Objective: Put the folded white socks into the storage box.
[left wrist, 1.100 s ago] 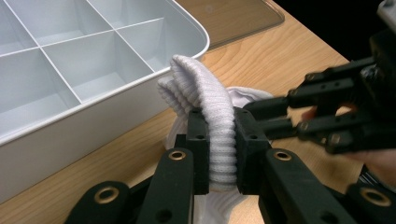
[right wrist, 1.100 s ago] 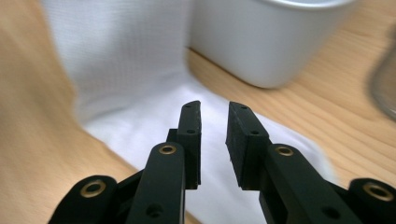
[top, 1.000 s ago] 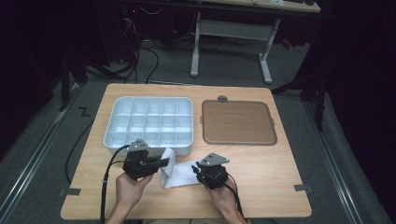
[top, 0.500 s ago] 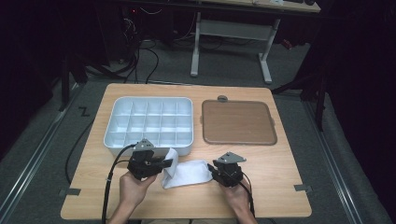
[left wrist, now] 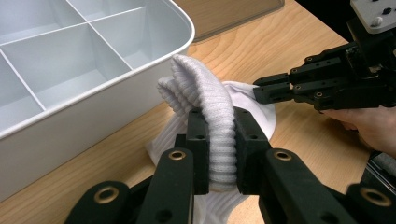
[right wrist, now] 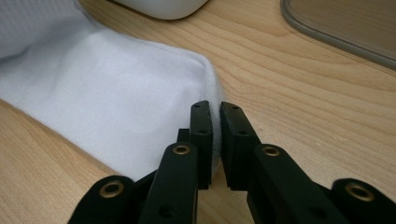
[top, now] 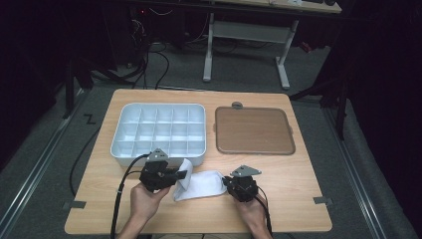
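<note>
Left claw clenched on the ribbed cuff of a white knit sock, cuff bunched and lifted. Right claw pinched on the sock's opposite edge, thin fabric between the jaws. Sock lies on the wooden desk between both claws, just in front of the white compartmented plastic tray. Brown flat lid beside the tray. Judgement: sock gripped at both ends, folding or rolling barely begun; all compartments that show are bare, so stowing remains.
</note>
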